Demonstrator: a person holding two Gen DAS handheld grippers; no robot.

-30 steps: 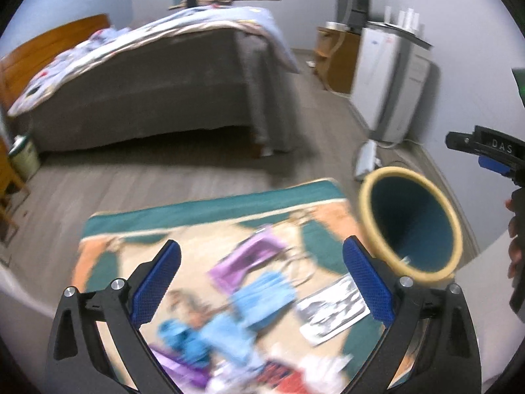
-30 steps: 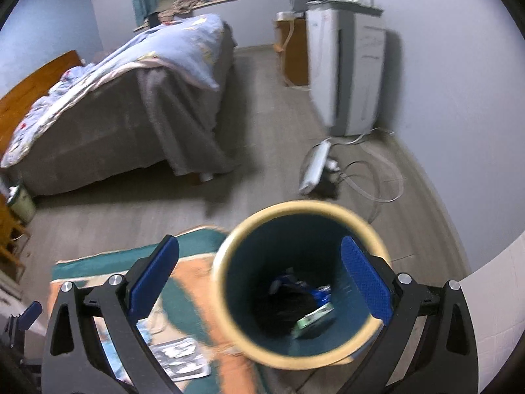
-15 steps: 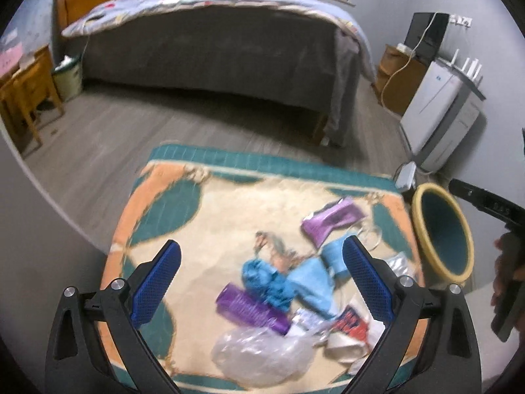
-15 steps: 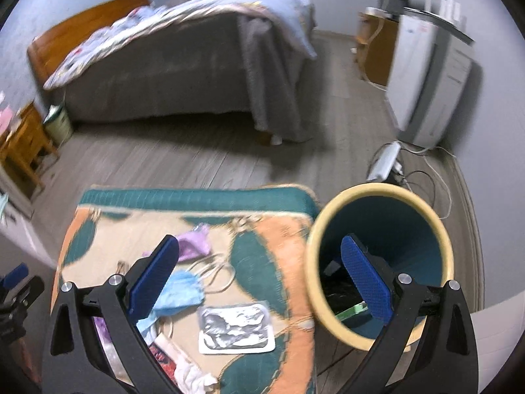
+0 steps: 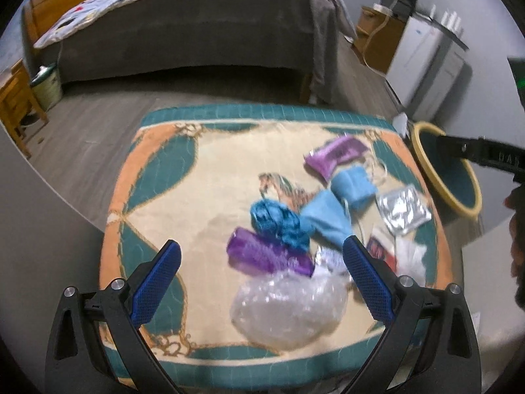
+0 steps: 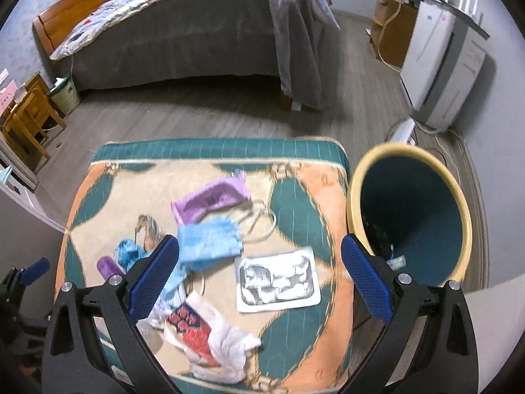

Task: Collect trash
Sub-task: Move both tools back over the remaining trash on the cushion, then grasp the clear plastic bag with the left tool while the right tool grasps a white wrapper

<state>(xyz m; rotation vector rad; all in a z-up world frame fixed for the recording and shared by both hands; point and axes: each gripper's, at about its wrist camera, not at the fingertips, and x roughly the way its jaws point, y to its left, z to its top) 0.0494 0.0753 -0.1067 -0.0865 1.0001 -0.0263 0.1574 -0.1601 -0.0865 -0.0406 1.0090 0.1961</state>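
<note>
Trash lies on a patterned cloth-covered table (image 5: 157, 177): a clear plastic bag (image 5: 288, 308), a purple wrapper (image 5: 265, 256), a crumpled blue piece (image 5: 275, 220), blue face masks (image 6: 210, 239), a purple packet (image 6: 210, 198), a silver blister pack (image 6: 277, 280) and a white and red wrapper (image 6: 203, 331). A teal bin with a yellow rim (image 6: 410, 213) stands right of the table, with some trash inside. My left gripper (image 5: 261, 280) is open and empty above the plastic bag. My right gripper (image 6: 259, 282) is open and empty above the blister pack.
A bed (image 6: 183, 32) stands beyond the table across a wood floor. A white appliance (image 6: 443, 62) and a power strip with cables (image 6: 402, 133) are at the right wall. A wooden chair (image 6: 29, 121) and a small green bin (image 6: 65, 90) are at the left.
Both grippers have swung left from the bin to over the table. The right gripper was above the bin's mouth; it now hovers over the trash. Both stayed open.
</note>
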